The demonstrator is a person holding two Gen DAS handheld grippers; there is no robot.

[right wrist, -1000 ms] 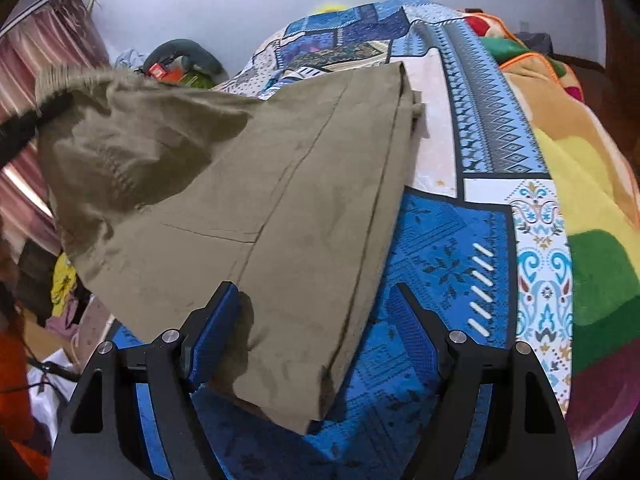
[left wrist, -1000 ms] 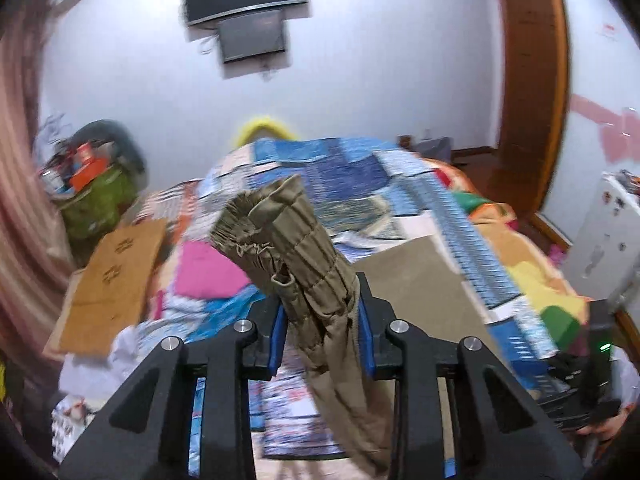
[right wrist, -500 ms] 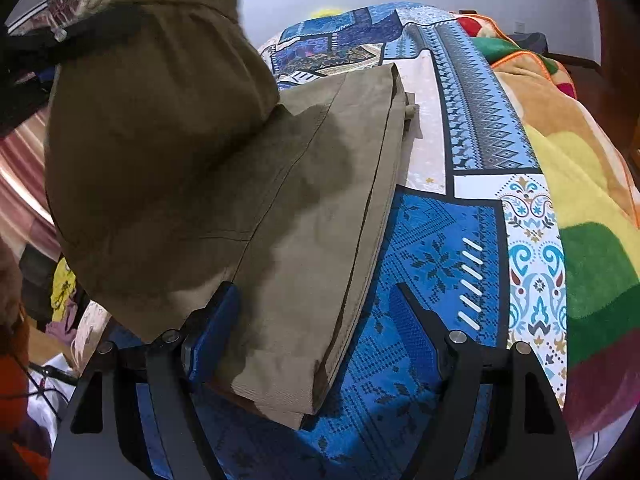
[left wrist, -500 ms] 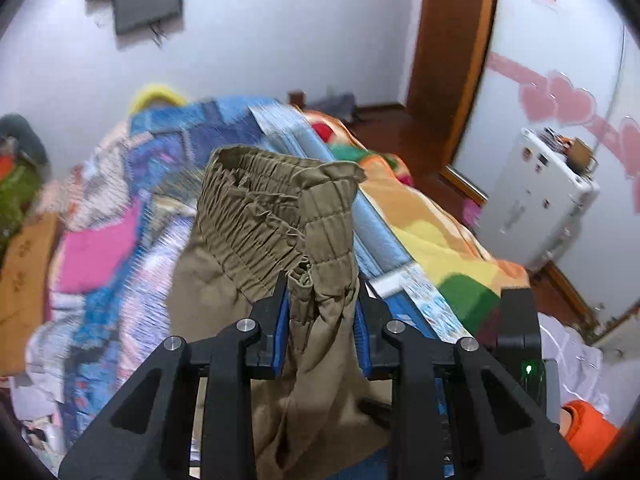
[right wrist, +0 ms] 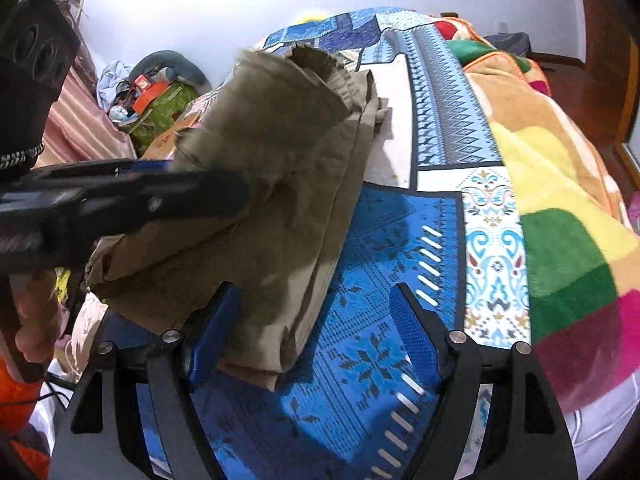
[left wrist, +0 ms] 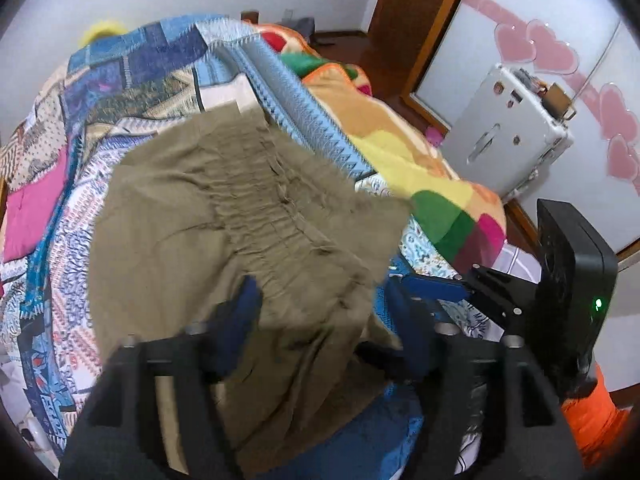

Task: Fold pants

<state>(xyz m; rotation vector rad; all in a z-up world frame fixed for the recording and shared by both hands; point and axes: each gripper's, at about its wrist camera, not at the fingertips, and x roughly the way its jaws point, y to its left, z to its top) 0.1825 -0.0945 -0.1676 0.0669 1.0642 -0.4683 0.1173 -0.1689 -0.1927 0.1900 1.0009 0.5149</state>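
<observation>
The olive pants lie folded on the patchwork quilt, elastic waistband on top and blurred as it drops. My left gripper hangs over them with its jaws opening; cloth sits between the pads, which stand off it. In the right wrist view the left gripper reaches in from the left over the pants. My right gripper is open just above the quilt. The near corner of the pants lies against its left pad, and nothing is gripped.
A bright fleece blanket covers the bed's right side. A white appliance and a wooden door frame stand beyond it. Bags and clutter pile up by a striped curtain on the left. An orange sleeve shows low right.
The left gripper swung the waistband over and down onto the folded legs, tilted downward, and its jaws parted off the cloth. The right gripper stayed open and barely shifted.
</observation>
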